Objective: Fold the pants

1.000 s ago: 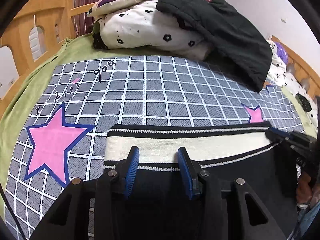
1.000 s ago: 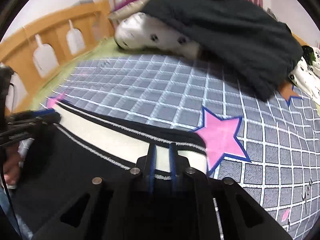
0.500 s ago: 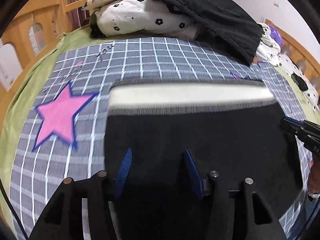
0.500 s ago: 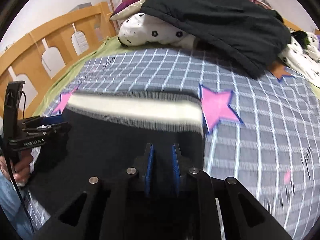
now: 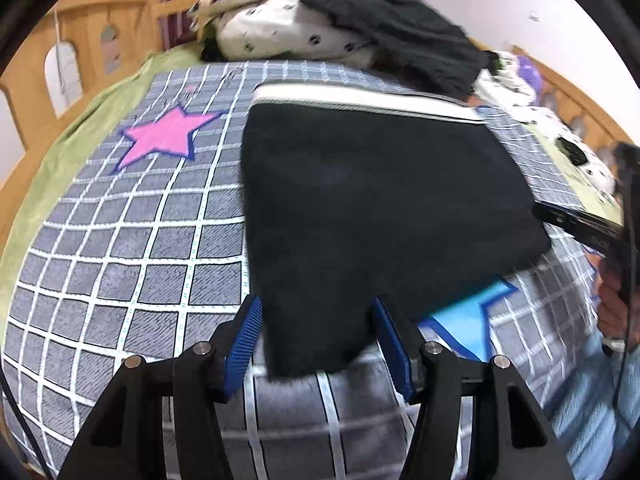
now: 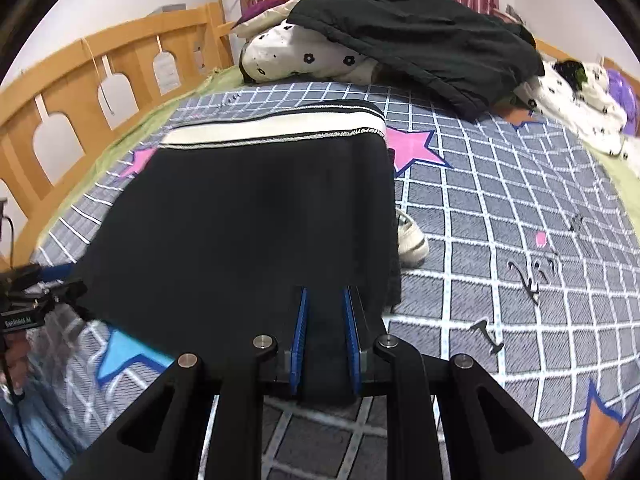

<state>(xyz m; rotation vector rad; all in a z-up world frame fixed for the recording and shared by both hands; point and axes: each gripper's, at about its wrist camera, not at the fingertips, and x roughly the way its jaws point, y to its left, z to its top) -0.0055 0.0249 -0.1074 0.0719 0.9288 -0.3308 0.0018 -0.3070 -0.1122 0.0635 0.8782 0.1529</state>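
Black pants (image 5: 380, 208) lie flat on the bed (image 5: 132, 248), the left tool (image 5: 316, 344) just opened off the near edge, the right tool (image 6: 325, 336) nearly closed on cloth; a fresh grasp for folding seems next

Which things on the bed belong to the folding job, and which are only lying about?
For the job:
- black pants with a white waistband
- left hand-held gripper, jaws just opened, pants edge between them
- right hand-held gripper, pants between its pads

Lying about:
- dark coat
- flowered bedding
- checked blanket
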